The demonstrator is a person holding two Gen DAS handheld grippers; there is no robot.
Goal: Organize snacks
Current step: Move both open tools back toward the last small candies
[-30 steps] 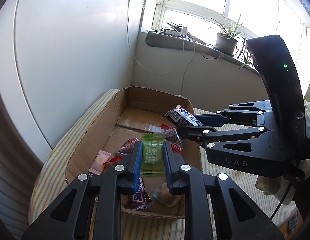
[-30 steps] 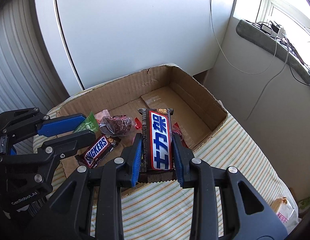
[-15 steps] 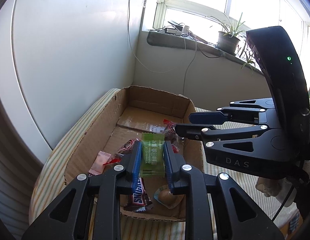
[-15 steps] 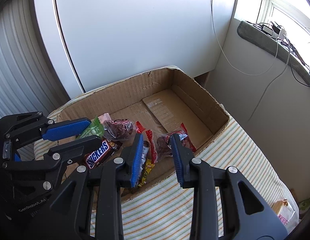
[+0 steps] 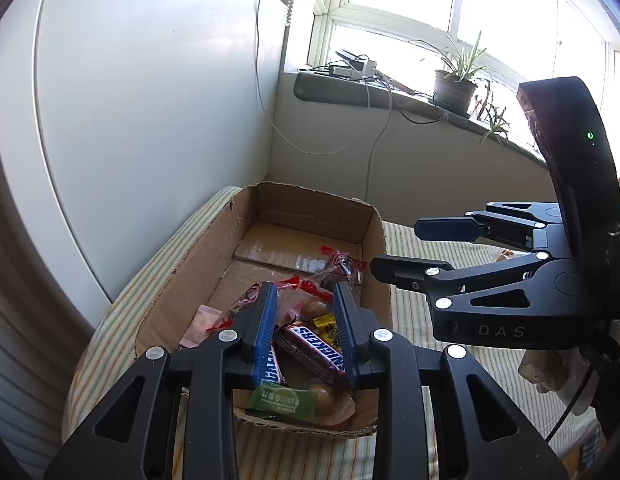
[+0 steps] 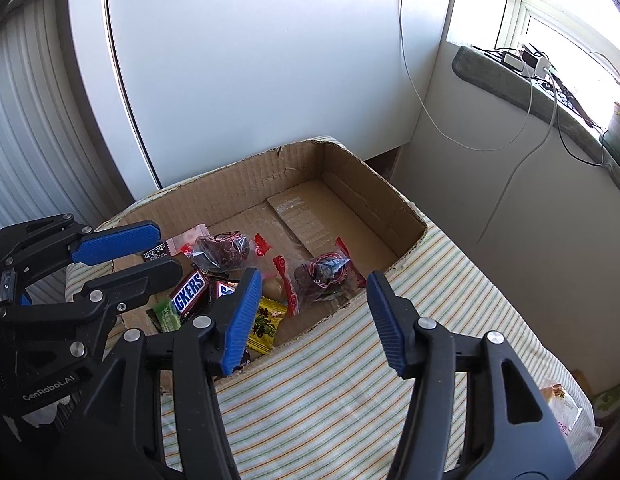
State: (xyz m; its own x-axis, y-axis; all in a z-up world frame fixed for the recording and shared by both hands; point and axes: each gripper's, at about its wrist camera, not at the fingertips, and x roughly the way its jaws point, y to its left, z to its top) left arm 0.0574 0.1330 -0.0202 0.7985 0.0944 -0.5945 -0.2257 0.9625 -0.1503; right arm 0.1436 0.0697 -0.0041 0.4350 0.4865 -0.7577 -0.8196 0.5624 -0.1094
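Several wrapped snacks lie inside the cardboard box (image 6: pixel 351 184), which serves as landmark and rests on a striped cloth (image 6: pixel 389 380).

- Snickers bars (image 5: pixel 313 350): two or so, at the box's near end.
- Green packet (image 5: pixel 280 398): flat against the near wall of the box, beside a round brown sweet (image 5: pixel 323 396).
- Yellow packet (image 6: pixel 266 326): at the near corner of the box.
- Clear bags of dark fruit with red twists (image 6: pixel 321 272): mid-box; another (image 6: pixel 222 250) lies towards the left wall.
- Pink packet (image 5: pixel 204 320): by the left wall.
- Far half of the box: bare cardboard.
- Left gripper (image 5: pixel 306 332): above the near end of the box, jaws parted, nothing between them.
- Right gripper (image 6: pixel 308 320): over the box's right rim, jaws spread wide, holding nothing.
- Packet outside the box (image 6: pixel 559 404): on the cloth, well apart from the box, to its right.

Judgement: most items are boxed; at least that outside packet remains, and more may lie out of view.
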